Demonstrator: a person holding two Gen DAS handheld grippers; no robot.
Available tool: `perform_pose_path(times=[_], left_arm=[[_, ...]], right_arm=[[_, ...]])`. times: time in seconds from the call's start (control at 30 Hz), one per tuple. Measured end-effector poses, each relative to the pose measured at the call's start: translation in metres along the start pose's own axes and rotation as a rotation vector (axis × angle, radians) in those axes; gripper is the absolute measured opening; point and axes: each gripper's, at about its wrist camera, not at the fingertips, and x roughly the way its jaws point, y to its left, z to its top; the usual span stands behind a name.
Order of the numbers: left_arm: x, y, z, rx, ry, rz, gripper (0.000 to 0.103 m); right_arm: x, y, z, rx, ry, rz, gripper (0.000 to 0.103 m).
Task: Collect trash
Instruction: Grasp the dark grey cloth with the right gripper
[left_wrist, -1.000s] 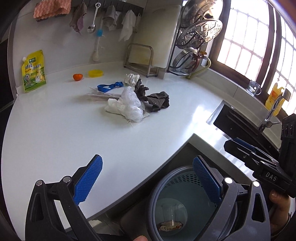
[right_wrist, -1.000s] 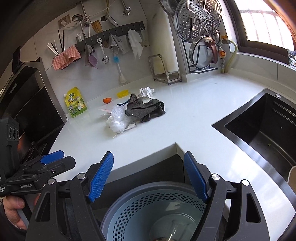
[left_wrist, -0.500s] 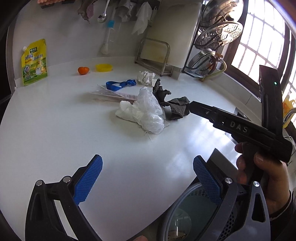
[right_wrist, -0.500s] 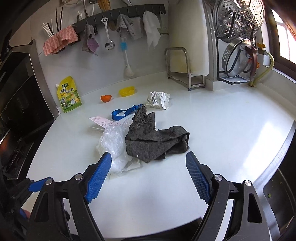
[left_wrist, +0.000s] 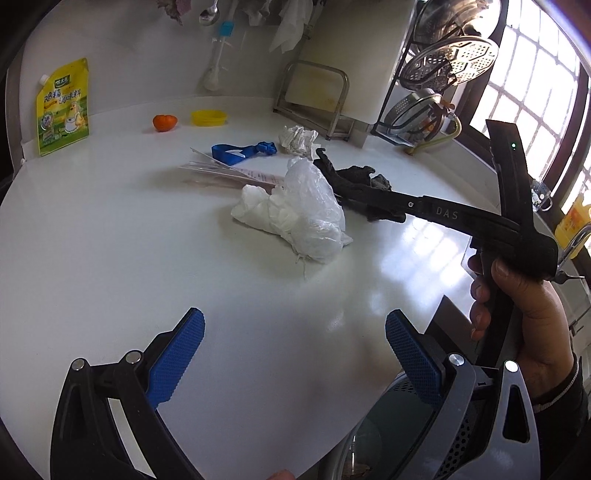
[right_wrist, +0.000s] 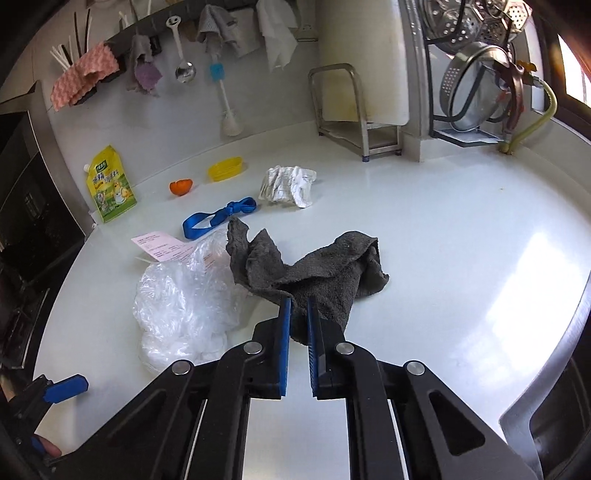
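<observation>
Trash lies on the white counter (right_wrist: 461, 236): a grey rag (right_wrist: 332, 269), a clear plastic bag (right_wrist: 181, 302), a crumpled paper ball (right_wrist: 288, 184), a blue strap (right_wrist: 218, 218), a pink receipt (right_wrist: 159, 243) and an orange peel (right_wrist: 181, 186). My right gripper (right_wrist: 298, 314) is shut on the near edge of the grey rag. In the left wrist view the rag (left_wrist: 354, 181) lies behind the plastic bag (left_wrist: 303, 214), with the right gripper's arm reaching to it. My left gripper (left_wrist: 295, 343) is open and empty above the counter's front. The grey bin (left_wrist: 399, 435) is below at lower right.
A yellow seasoning pouch (right_wrist: 110, 184) leans on the back wall, a yellow dish (right_wrist: 225, 168) beside the peel. A cutting board rack (right_wrist: 354, 110) and a steamer rack (right_wrist: 476, 92) stand at the back. The sink edge (right_wrist: 546, 369) is at right.
My right gripper moved forward to the grey rag and closed on its near edge. My left gripper moved a little further over the counter and stayed open.
</observation>
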Motion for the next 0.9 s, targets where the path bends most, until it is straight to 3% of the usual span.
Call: perform_pose_path(times=[0.23,0.43,0.5,0.53,0.57,0.67,0.9], left_arm=[[0.005,-0.014,0.009,0.033,-0.013,-0.014,0.096],[0.016,-0.026,0.028,0.052,-0.032,-0.023,0.096],[0.022,-0.030,0.034,0.061,-0.038,-0.018,0.096],[0.025,-0.031,0.037,0.065,-0.039,-0.014,0.096],[0.028,-0.031,0.040,0.067,-0.038,-0.008,0.096],[0.038,-0.032,0.047,0.085,-0.034,0.012,0.096],[0.050,-0.037,0.065,0.138,-0.053,0.049,0.096]], right_arm=[[-0.029,-0.039,-0.018,0.076,-0.031,-0.028,0.007],[-0.031,-0.029,-0.028,-0.049,0.008,-0.081,0.009],[-0.031,-0.024,-0.027,-0.095,-0.002,-0.121,0.021],[-0.033,-0.022,-0.026,-0.113,-0.017,-0.143,0.056],[-0.036,-0.020,-0.025,-0.128,-0.036,-0.159,0.083],[-0.036,-0.019,-0.017,-0.140,-0.049,-0.168,0.083],[0.003,-0.033,0.004,-0.070,0.045,-0.161,0.083]])
